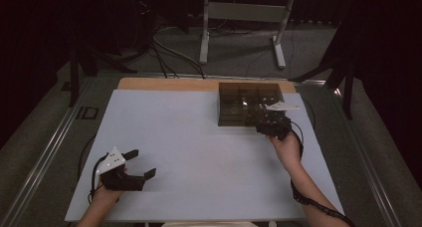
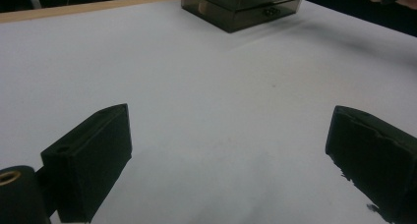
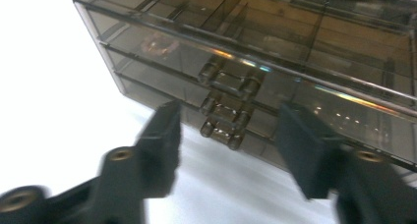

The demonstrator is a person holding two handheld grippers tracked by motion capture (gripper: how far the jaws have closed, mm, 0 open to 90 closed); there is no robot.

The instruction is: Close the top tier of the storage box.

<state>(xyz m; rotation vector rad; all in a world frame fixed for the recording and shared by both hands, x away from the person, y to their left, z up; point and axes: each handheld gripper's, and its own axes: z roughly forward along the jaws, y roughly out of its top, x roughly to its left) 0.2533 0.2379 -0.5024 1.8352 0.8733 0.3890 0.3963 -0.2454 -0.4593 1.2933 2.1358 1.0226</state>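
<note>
Overhead, the high view places the smoked-plastic drawer box (image 1: 249,103) at the far right of the white tabletop (image 1: 199,152). The right gripper (image 1: 271,123) sits at the box's front edge; the left gripper (image 1: 142,163) rests well apart at the near left, jaws spread. Next, the left gripper view shows both jaws wide, nothing between them. Finally, the right gripper view shows released jaws flanking the lowest drawer handle (image 3: 222,129) without touching it.
</note>
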